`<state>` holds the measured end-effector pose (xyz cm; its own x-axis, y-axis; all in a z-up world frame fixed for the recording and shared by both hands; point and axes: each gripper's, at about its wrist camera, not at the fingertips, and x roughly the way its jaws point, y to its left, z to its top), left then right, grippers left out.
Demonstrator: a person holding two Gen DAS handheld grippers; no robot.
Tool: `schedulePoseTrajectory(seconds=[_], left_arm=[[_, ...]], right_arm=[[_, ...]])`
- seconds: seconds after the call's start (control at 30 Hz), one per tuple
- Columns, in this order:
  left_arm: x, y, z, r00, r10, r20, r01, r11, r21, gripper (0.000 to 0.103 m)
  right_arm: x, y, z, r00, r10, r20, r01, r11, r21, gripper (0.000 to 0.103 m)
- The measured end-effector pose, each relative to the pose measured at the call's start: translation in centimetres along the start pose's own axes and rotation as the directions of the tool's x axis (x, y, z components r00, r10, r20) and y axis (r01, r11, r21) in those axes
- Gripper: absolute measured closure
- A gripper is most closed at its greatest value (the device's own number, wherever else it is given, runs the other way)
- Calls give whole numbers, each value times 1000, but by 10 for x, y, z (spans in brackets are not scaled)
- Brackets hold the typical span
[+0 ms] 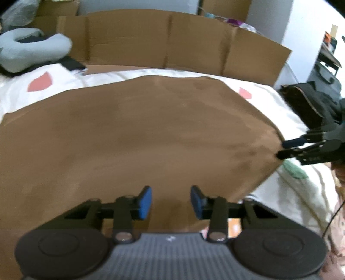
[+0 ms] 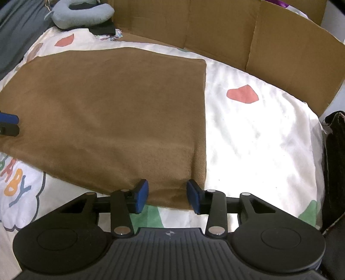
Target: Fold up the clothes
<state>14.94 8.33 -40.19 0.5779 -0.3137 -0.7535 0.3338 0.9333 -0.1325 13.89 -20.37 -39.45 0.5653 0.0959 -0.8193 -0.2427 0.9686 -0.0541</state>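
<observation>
Both the left gripper point(image 1: 171, 201) and right gripper point(image 2: 167, 197) hover fingers apart over the brown cloth's point(image 2: 112, 112) six-o'clock edge, clamping nothing.

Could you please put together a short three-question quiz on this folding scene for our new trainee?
1. True or false: the brown cloth lies on a patterned bedsheet.
2. What stands behind the bed: A) cardboard panel, B) mirror, C) curtain?
3. Which object lies at the bed's far left corner?

Key: 1. true; 2. A; 3. a grey neck pillow.
</observation>
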Motion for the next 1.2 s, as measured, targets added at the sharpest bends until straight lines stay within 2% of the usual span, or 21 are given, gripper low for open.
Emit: schedulePoseTrajectory(seconds=[0.17, 0.27, 0.33, 0.43, 0.6, 0.73, 0.83, 0.93, 1.07, 1.2], left_arm=[[6, -17, -4, 999, -40, -11, 40, 998, 43, 74], [14, -20, -13, 998, -35, -59, 39, 998, 57, 79], [13, -20, -18, 998, -32, -54, 35, 998, 55, 79], [10, -20, -20, 998, -26, -58, 29, 999, 43, 79], [-5, -18, -20, 1000, 1, -20, -1, 999, 36, 79], [-7, -15, -18, 1000, 9, -12, -9, 1000, 11, 86], [-2, -17, -19, 1000, -8, -23, 9, 1000, 29, 91], [4, -17, -20, 999, -12, -42, 13, 999, 32, 91], [5, -15, -24, 999, -6, -52, 8, 999, 33, 90], [-5, -5, -28, 998, 43, -44, -43, 999, 5, 89]], right_arm=[[-1, -2, 1, 1000, -5, -14, 6, 1000, 17, 65], [-4, -4, 0, 1000, -10, -19, 11, 999, 32, 66], [-9, -4, 1, 1000, -15, -17, 16, 999, 41, 66], [-18, 2, 5, 1000, 17, 21, -18, 998, 53, 66], [-27, 27, 12, 991, 107, 76, -109, 994, 21, 65], [-21, 56, 16, 981, 179, 79, -179, 984, -15, 65], [-21, 80, 16, 970, 229, 77, -225, 973, -54, 65], [-15, 104, 18, 963, 262, 64, -254, 961, -111, 65], [-6, 117, 12, 968, 249, 22, -243, 959, -148, 65], [-11, 105, 12, 975, 223, 20, -219, 967, -131, 65]])
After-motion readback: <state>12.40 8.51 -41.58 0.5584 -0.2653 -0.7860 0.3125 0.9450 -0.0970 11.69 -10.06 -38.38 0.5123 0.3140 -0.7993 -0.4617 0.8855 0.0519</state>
